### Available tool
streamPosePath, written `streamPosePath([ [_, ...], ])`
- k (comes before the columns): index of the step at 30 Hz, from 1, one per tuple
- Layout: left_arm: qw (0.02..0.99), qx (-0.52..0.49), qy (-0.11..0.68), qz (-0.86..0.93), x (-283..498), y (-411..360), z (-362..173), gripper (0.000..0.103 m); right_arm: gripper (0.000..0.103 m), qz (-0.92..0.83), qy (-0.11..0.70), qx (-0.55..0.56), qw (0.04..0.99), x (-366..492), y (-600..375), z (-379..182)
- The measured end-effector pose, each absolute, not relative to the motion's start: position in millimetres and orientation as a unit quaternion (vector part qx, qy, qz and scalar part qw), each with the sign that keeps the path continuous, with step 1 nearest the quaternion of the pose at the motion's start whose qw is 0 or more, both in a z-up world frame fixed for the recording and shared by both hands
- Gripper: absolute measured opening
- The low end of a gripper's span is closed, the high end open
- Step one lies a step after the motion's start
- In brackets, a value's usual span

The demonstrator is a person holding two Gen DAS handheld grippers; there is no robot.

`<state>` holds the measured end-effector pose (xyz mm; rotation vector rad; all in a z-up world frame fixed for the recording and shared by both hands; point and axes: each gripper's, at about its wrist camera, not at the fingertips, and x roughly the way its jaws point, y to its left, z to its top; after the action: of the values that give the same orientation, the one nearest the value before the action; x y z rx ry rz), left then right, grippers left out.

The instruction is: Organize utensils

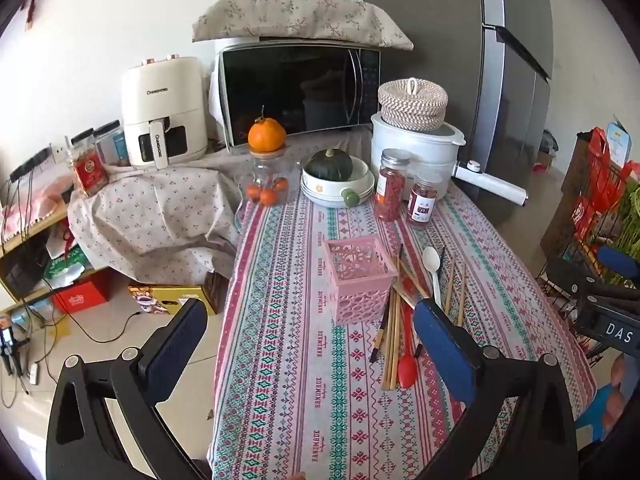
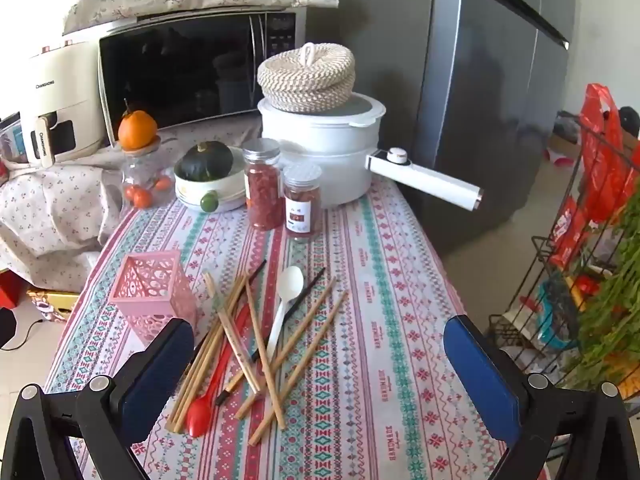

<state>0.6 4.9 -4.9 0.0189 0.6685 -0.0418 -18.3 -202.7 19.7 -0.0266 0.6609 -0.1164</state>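
A pink perforated utensil holder (image 1: 358, 278) (image 2: 154, 294) stands upright and looks empty on the patterned tablecloth (image 1: 288, 380) (image 2: 380, 360). Right of it lies a loose pile: several wooden chopsticks (image 1: 394, 336) (image 2: 262, 344), black chopsticks (image 2: 308, 292), a white plastic spoon (image 1: 433, 268) (image 2: 285, 300) and a red plastic spoon (image 1: 407, 356) (image 2: 210, 392). My left gripper (image 1: 312, 344) is open, above the table's near edge in front of the holder. My right gripper (image 2: 320, 364) is open above the near end of the pile; it also shows at the left wrist view's right edge (image 1: 608, 300).
At the table's far end stand two spice jars (image 2: 280, 196), a bowl with a green squash (image 2: 208, 176), a glass jar topped by an orange (image 2: 138, 160) and a white pot with a long handle (image 2: 332, 156). Microwave (image 1: 296, 88), air fryer (image 1: 164, 112), fridge (image 2: 492, 92) behind; wire rack (image 2: 580, 260) right.
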Motion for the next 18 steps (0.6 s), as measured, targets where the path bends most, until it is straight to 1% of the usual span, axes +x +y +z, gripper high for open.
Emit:
streamPosePath([
  [3,0.947,0.011,0.321,-0.018,-1.2,8.6,-3.9,0.103,0.102,-0.054,0.323,-0.013,0.945,-21.9,-203.2,19.3],
  [4,0.948,0.011,0.319,-0.017,-3.0,8.2,-1.6,0.103,0.102,-0.050,0.335,-0.017,0.941,-11.9,-201.7,16.6],
  [18,0.944,0.007,0.330,-0.017,0.8,11.1,-2.8,0.103,0.102,-0.046,0.334,-0.012,0.941,-12.1,-198.9,11.5],
])
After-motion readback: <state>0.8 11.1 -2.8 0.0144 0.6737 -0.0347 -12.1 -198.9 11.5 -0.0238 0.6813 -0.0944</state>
